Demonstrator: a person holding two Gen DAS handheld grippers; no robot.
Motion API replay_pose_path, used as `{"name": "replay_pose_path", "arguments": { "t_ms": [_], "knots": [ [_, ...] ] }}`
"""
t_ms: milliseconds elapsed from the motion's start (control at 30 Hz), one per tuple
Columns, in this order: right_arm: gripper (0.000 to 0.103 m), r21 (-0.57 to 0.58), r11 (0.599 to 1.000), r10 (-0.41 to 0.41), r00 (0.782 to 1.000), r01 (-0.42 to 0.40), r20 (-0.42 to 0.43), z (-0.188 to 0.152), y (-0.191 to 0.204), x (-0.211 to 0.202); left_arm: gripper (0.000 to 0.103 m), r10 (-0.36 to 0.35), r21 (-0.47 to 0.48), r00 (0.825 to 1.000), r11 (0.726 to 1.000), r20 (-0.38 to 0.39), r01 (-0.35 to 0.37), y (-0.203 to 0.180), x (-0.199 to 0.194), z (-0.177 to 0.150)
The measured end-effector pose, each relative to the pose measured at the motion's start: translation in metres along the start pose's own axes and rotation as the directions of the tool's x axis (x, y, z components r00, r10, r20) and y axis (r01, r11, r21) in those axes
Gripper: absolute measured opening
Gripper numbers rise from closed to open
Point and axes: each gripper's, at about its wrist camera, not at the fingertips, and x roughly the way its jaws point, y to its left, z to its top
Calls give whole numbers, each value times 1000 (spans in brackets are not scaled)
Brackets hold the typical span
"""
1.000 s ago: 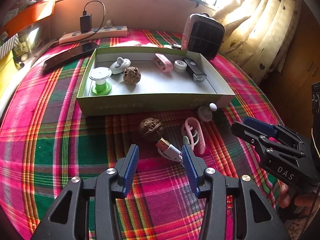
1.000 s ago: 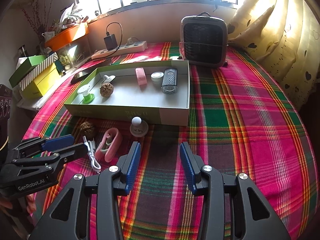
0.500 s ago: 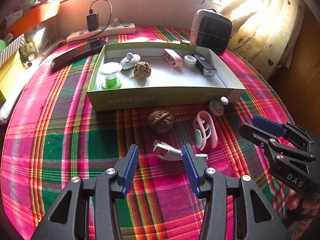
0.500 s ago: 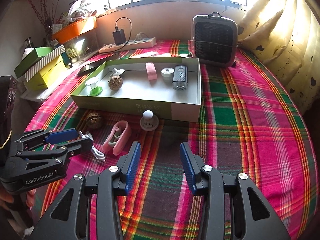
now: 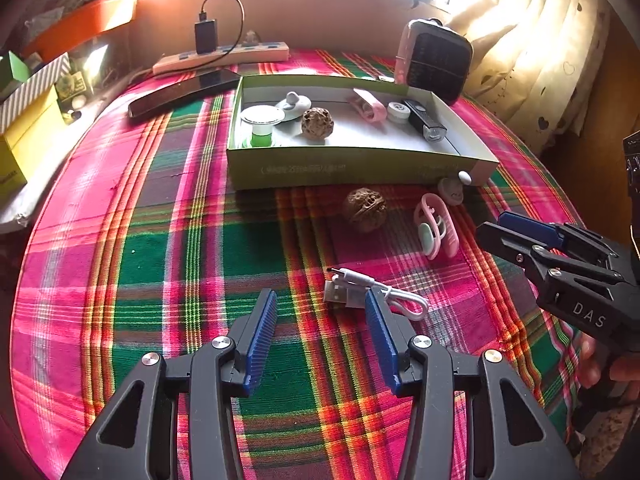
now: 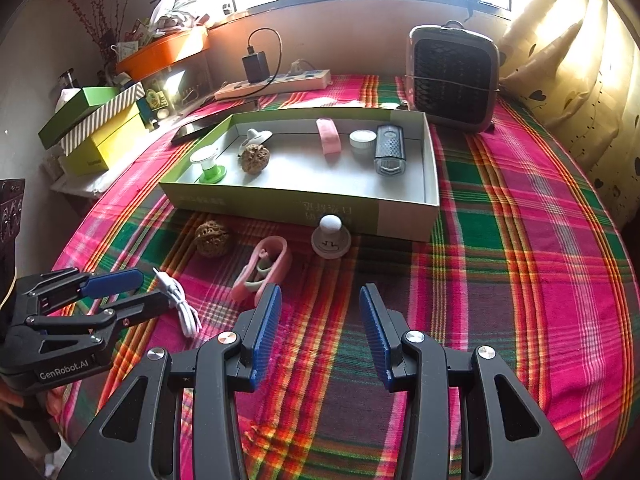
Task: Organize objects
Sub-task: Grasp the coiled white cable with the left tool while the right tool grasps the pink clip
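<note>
Left wrist view: the left tongs [image 5: 320, 336] stand wide apart with nothing between the pads, hovering over the plaid surface [image 5: 160, 240]; the white USB cable [image 5: 360, 292] lies just ahead of the right-hand pad. Beyond it a walnut [image 5: 365, 209], a pink clip [image 5: 434, 225] and a small white knob [image 5: 452, 190] lie loose along the near wall of the green box [image 5: 352, 166], which already holds several items. The right tongs [image 5: 516, 232] show "DAS". Judgement: the step in hand is collecting the loose items; the next move calls for centring the cable between the pads before closing. Right wrist view: the right tongs [image 6: 318, 328] are parted and empty, near the pink clip [image 6: 264, 268]. The left tongs [image 6: 120, 292] read "GenRobot.AI". Print on the box wall is illegible.
</note>
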Motion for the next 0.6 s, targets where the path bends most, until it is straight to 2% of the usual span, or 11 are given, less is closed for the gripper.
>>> {"name": "replay_pose_path", "arguments": {
  "t_ms": [167, 267, 600],
  "knots": [
    [42, -36, 999, 21, 1000, -22, -20, 6, 17, 13, 45, 5, -42, 1000, 999, 0, -5, 14, 0, 3],
    [42, -37, 999, 37, 999, -38, -30, 10, 22, 19, 45, -44, -79, 999, 996, -4, 44, 18, -1, 4],
    [42, -67, 998, 18, 998, -22, -62, 17, 34, 36, 45, -56, -56, 998, 997, -9, 56, 18, -2, 3]
  ]
}}
